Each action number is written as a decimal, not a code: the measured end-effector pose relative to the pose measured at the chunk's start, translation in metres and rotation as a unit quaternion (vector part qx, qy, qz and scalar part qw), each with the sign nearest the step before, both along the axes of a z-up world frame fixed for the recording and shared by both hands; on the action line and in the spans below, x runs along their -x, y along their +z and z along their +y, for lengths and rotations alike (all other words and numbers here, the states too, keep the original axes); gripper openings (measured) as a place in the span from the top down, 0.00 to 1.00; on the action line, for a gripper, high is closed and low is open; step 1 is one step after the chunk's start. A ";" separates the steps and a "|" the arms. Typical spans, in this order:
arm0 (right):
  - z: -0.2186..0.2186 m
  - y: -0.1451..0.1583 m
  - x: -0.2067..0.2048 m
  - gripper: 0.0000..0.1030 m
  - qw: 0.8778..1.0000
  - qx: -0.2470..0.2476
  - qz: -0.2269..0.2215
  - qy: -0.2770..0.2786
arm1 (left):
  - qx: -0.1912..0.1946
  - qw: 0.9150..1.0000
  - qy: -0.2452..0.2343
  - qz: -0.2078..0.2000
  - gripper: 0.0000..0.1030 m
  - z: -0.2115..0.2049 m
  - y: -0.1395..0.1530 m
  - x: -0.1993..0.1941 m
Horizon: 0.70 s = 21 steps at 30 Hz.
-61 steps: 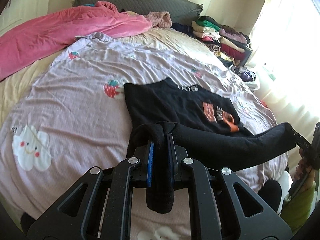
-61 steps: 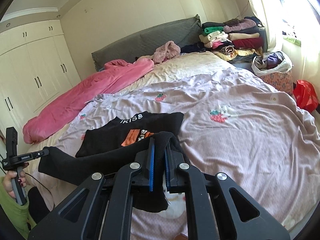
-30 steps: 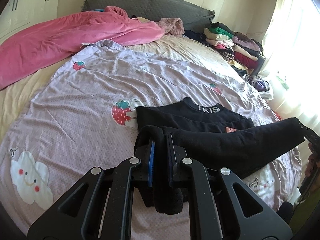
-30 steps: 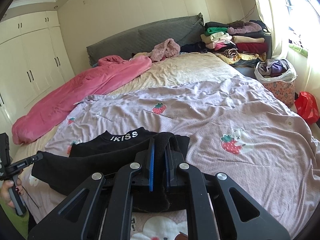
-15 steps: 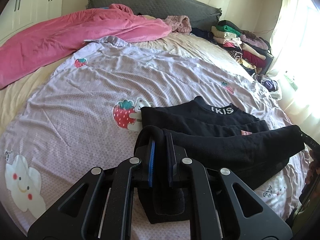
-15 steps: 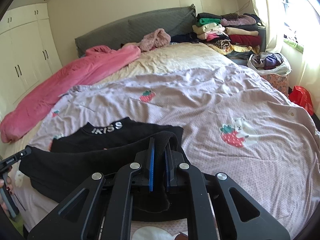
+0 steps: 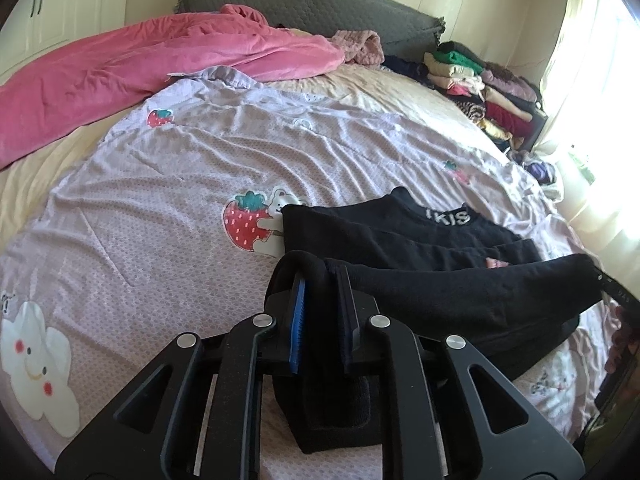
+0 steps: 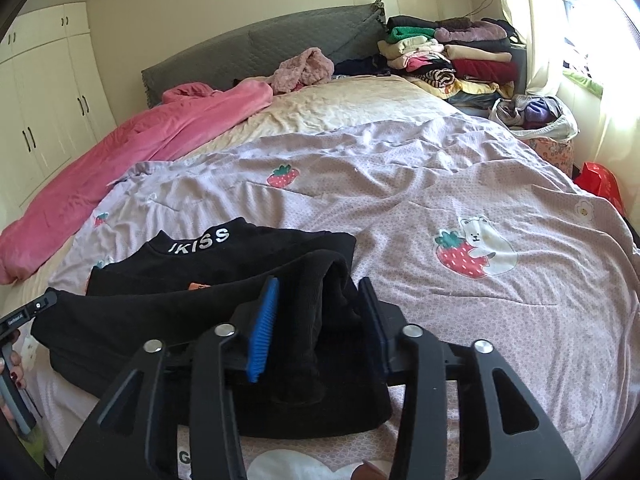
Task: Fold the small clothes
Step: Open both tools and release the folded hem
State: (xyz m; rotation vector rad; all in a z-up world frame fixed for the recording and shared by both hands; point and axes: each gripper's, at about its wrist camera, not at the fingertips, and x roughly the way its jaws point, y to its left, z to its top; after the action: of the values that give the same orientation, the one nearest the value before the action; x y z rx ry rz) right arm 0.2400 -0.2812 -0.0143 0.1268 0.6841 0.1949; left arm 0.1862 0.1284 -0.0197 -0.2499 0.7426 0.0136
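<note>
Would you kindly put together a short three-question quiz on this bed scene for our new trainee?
1. True or false: the black top lies on the pink blanket.
2. Which hand-held gripper has its jaws set wider apart: (a) the left hand-held gripper or (b) the right hand-held gripper?
3. Fill in: the stack of folded clothes sits at the ___ end of the bed.

Key:
1. False: it lies on the lilac strawberry-print sheet.
2. (b): its jaws have just been opening and its pads stand clear of the black fabric between them; the left one's jaws have only begun to open on the fold.
3. Headboard.
</note>
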 end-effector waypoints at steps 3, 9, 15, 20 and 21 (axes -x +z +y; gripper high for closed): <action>-0.002 0.003 0.010 0.58 1.000 0.006 -0.014 -0.005 | -0.012 1.000 0.006 -0.021 0.82 0.000 0.010 0.010; 0.001 0.010 0.030 0.56 0.999 0.010 -0.034 0.007 | -0.012 0.999 -0.002 -0.042 0.82 -0.003 0.026 0.029; 0.020 0.011 0.049 0.56 0.998 0.022 -0.038 0.051 | -0.024 0.997 -0.062 -0.026 0.82 -0.038 0.017 0.043; 0.038 0.005 0.064 0.56 0.995 0.037 -0.031 0.086 | -0.042 0.993 -0.111 0.005 0.82 -0.068 -0.004 0.052; 0.042 0.002 0.066 0.56 0.994 0.040 -0.027 0.095 | -0.044 0.992 -0.117 0.009 0.82 -0.071 -0.008 0.053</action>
State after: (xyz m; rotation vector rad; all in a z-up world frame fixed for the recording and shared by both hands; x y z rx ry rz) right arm 0.1739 -0.2388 -0.0127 -0.0207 0.6494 0.3514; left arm 0.1332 0.0571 -0.0277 -0.0768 0.7846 -0.1731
